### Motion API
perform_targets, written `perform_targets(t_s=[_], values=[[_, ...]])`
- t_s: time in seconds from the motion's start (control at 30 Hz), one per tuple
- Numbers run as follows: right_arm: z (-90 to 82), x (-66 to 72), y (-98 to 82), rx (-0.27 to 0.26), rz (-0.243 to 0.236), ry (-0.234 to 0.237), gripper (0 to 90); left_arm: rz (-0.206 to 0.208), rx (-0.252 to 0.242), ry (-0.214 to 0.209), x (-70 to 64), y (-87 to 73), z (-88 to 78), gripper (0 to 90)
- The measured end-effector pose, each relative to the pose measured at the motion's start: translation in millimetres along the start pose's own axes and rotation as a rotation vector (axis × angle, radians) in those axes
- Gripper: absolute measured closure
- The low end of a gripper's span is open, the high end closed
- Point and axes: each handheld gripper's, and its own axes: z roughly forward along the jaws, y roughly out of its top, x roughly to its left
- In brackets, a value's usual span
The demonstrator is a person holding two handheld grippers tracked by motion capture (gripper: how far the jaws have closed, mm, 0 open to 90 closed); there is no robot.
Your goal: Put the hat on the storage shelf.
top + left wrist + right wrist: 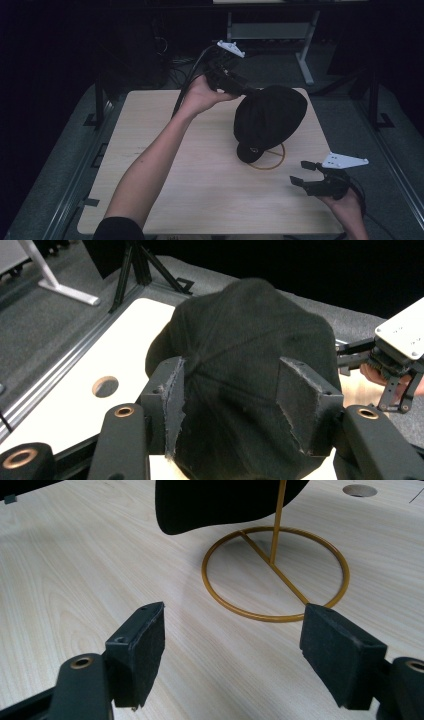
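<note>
Right hand-held gripper [304, 173] open; left [248, 91] grips cap [270, 117].

High view looks down across the desk [165, 200]. Left gripper view sits close behind the cap [250, 370]; right gripper view skims low toward the stand [275, 570], sharing both.
</note>
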Motion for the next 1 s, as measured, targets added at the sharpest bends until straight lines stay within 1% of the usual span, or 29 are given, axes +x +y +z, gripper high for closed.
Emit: perform_targets(t_s=[0.03, 0.07, 0.2, 0.3, 0.33, 0.43, 0.5, 0.63, 0.7, 0.77, 1.0], values=[[0.0, 0.0, 0.0, 0.000, 0.000, 0.000, 25.6, 0.000, 0.000, 0.000, 0.0, 0.0, 0.0, 44.0], [-0.4, 0.6, 0.2, -0.002, 0.000, 0.000, 25.7, -0.006, -0.011, 0.003, -0.6, -3.6, -1.7, 44.0], [0.3, 0.9, 0.0, -0.003, 0.001, 0.005, 25.7, -0.008, -0.011, 0.006, 0.0, -9.7, -4.2, 43.9], [1.2, 1.4, 0.2, 0.002, -0.001, 0.002, 25.6, -0.009, -0.011, 0.010, -0.1, -13.4, -6.7, 43.9], [1.7, 1.4, 0.2, 0.004, -0.002, 0.003, 25.6, -0.001, -0.011, 0.013, 0.1, -14.5, -7.8, 43.9], [2.7, 1.8, 0.4, 0.005, -0.003, 0.007, 25.6, -0.001, -0.019, 0.015, -0.5, -17.3, -10.2, 43.7], [3.6, 3.1, 1.5, 0.006, -0.005, 0.010, 25.6, -0.001, -0.021, 0.021, -1.2, -22.2, -13.5, 43.5], [4.1, 4.0, 1.7, 0.010, -0.005, 0.009, 25.6, -0.009, -0.021, 0.028, -2.2, -30.0, -17.0, 43.1], [3.7, 4.0, 1.6, 0.008, -0.005, 0.008, 25.6, -0.016, -0.023, 0.025, -2.6, -32.1, -17.6, 42.8], [3.0, 4.4, 1.6, 0.004, -0.005, 0.007, 25.6, -0.024, -0.022, 0.032, -3.1, -38.2, -20.1, 42.3], [6.3, 5.3, 1.6, 0.016, -0.010, 0.008, 24.8, -0.032, -0.026, 0.037, -4.8, -51.0, -27.8, 40.5]])
